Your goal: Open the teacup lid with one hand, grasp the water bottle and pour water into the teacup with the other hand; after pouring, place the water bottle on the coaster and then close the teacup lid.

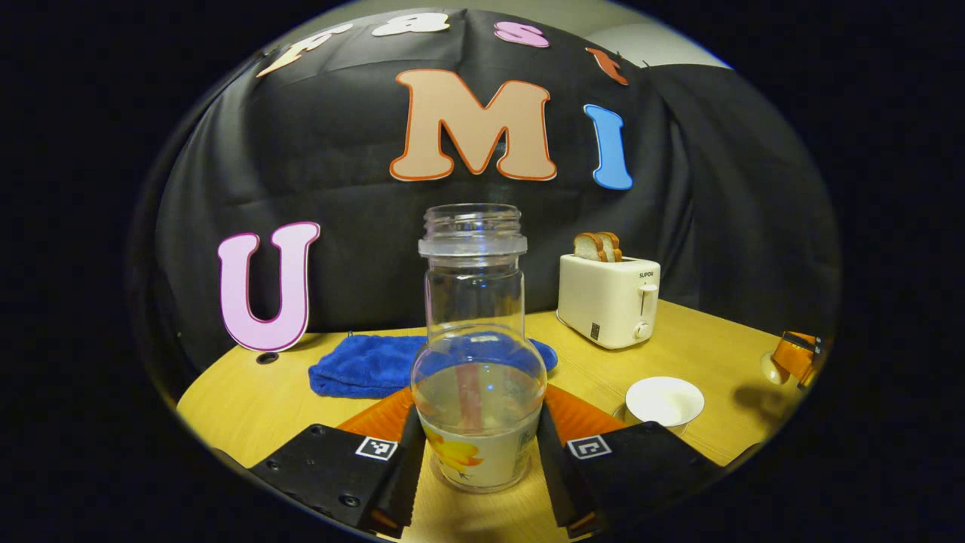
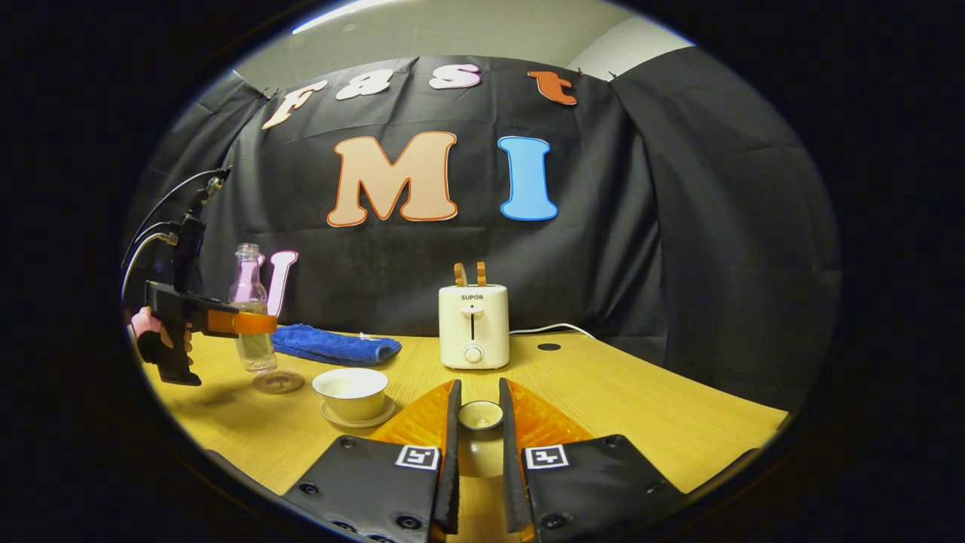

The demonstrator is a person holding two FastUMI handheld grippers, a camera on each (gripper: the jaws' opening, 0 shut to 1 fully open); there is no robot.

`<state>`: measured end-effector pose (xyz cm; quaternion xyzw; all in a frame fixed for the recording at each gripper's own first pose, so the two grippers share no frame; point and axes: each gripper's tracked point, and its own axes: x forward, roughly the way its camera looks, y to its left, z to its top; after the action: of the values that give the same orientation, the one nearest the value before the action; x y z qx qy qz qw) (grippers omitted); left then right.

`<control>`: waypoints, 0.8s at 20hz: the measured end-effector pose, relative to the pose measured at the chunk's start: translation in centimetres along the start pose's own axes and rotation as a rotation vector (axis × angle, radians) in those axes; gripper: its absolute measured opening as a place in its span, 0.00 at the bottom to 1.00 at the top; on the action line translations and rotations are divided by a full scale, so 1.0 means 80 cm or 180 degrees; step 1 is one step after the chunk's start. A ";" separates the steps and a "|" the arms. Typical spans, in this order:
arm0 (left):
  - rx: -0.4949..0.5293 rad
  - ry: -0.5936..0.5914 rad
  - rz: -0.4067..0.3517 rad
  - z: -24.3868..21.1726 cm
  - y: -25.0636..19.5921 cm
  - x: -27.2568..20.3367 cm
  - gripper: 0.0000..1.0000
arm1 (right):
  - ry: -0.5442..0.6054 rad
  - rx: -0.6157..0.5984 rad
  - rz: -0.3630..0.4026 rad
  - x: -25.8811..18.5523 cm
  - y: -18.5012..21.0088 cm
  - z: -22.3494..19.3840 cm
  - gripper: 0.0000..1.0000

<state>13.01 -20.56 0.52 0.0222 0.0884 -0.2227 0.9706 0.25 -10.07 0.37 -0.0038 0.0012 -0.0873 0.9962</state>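
Right tongs (image 2: 480, 441) clamp the lid (image 2: 480, 414) clear of the open teacup (image 2: 350, 392), while left tongs (image 1: 476, 460) grip the water bottle (image 1: 476, 362) upright, seemingly above its coaster (image 2: 278, 382).

Clear uncapped water bottle (image 1: 478, 362) upright, open white teacup (image 1: 664, 400) on saucer, lid (image 2: 480, 415) off

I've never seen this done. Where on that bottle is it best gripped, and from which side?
Around the round lower body, coming in level from the side. The bottle stands upright and its neck is narrower, so the left gripper has a finger on either flank, low down.
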 end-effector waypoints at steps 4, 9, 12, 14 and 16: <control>-0.0074 0.0028 -0.0051 -0.012 0.003 0.007 0.67 | -0.0004 -0.0001 0.0000 -0.001 -0.001 0.001 0.27; -0.0026 0.0146 -0.0068 -0.026 0.002 0.014 0.69 | -0.0002 -0.0001 0.0004 0.000 -0.001 0.000 0.27; 0.0000 0.0163 -0.0074 -0.029 0.002 0.021 0.71 | -0.0001 0.0000 0.0009 0.001 0.000 -0.001 0.27; 0.0040 0.0212 -0.0072 -0.033 0.003 0.024 0.72 | -0.0001 0.0001 0.0013 0.001 0.000 0.000 0.27; 0.0038 0.0185 -0.0084 -0.027 0.002 0.027 0.75 | -0.0002 0.0001 0.0015 0.001 0.001 -0.001 0.27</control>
<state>14.61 -21.16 -2.00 0.0333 0.1156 -0.2353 0.9645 0.38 -10.02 0.31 -0.0037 0.0008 -0.0849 0.9964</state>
